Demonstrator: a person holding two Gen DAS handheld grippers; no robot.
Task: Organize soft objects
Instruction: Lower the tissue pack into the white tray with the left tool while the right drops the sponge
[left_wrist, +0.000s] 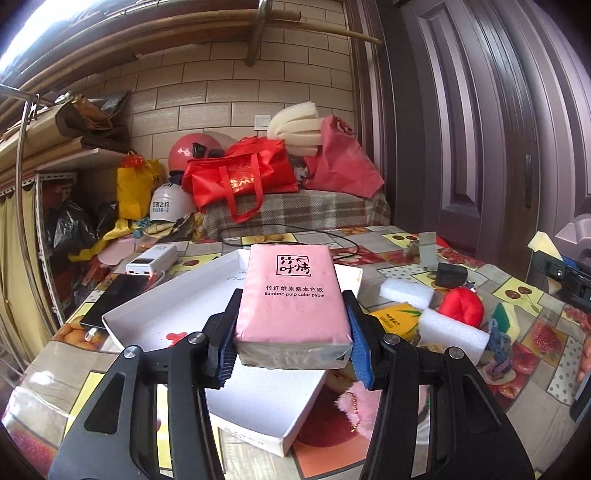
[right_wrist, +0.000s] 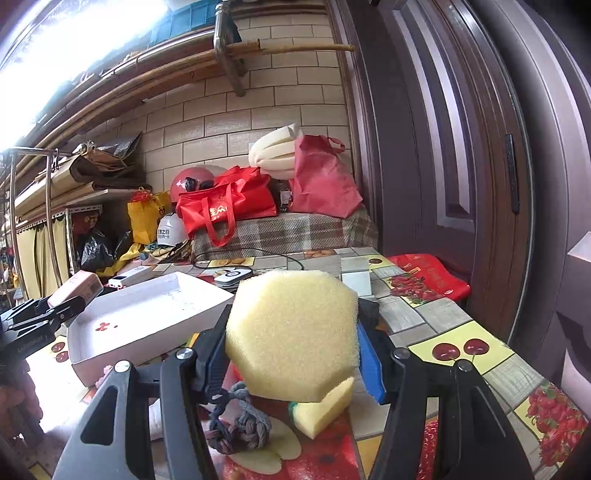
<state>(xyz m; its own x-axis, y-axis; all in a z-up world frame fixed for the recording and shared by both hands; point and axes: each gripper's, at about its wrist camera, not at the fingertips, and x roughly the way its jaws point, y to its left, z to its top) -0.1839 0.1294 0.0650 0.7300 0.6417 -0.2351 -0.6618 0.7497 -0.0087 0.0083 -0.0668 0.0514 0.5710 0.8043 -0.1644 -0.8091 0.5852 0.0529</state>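
Pink, glossy film-wrapped tissue pack, rectangular, printed "Bamboo pulp color paper", sits clamped between the blue ribbed pads of the left gripper; jaws narrow, pressing its long sides near the near end, the pack lying flat and reaching forward. It is held above the shallow white cardboard tray, clear of the floor of the tray.

Right gripper: jaws part-open, closed on a pale yellow coarse-pored sponge block with cut corners; both pads bear on its sides and it is lifted off the table. Below it lie a yellow sponge wedge with a green edge and a grey knotted rope toy on the fruit-print glossy tablecloth.

Farther out in the left view: white foam blocks, a red plush piece, a yellow tissue packet. Left of the tray, a black phone and a white power bank.
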